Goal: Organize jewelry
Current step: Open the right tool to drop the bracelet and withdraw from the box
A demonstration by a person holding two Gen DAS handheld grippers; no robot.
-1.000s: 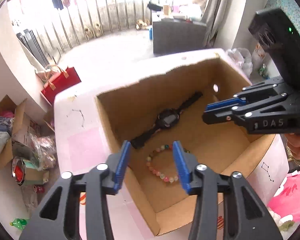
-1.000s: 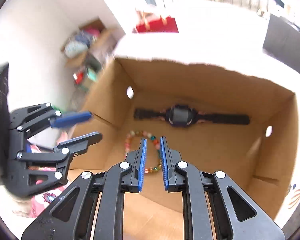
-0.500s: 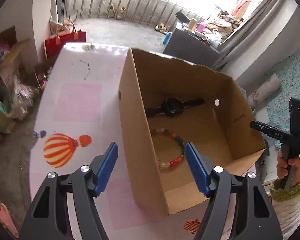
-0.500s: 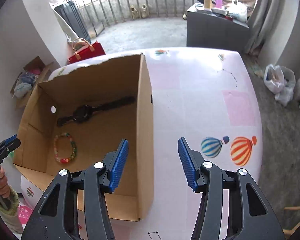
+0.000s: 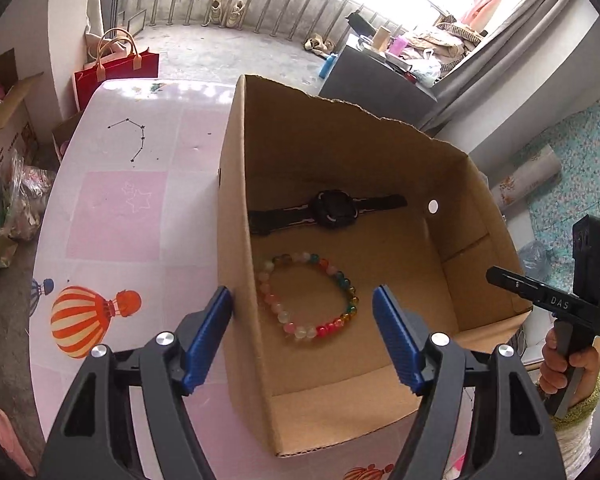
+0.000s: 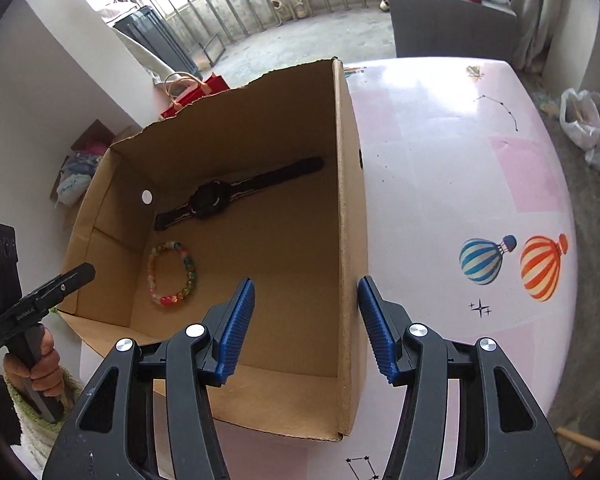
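The left gripper (image 5: pixel 302 336) and the right gripper (image 6: pixel 306 324) each straddle one side wall of the cardboard box (image 5: pixel 472 208) on the table (image 5: pixel 116 216), jaws wide, gripping nothing; both jaws have just been opening. Inside, the beaded bracelet (image 5: pixel 308 298) lies nearer, the black watch (image 5: pixel 328 210) beyond it.

Your left gripper (image 5: pixel 302 320) straddles left wall of cardboard box (image 5: pixel 472 216), jaws spread, neither pad pressing wall, jaws just opened wider. Beaded bracelet (image 5: pixel 310 296) lies flat on box floor, near side. Black watch (image 5: pixel 326 213) lies farther in. Your right gripper (image 5: pixel 496 276) hovers beyond box's right wall.
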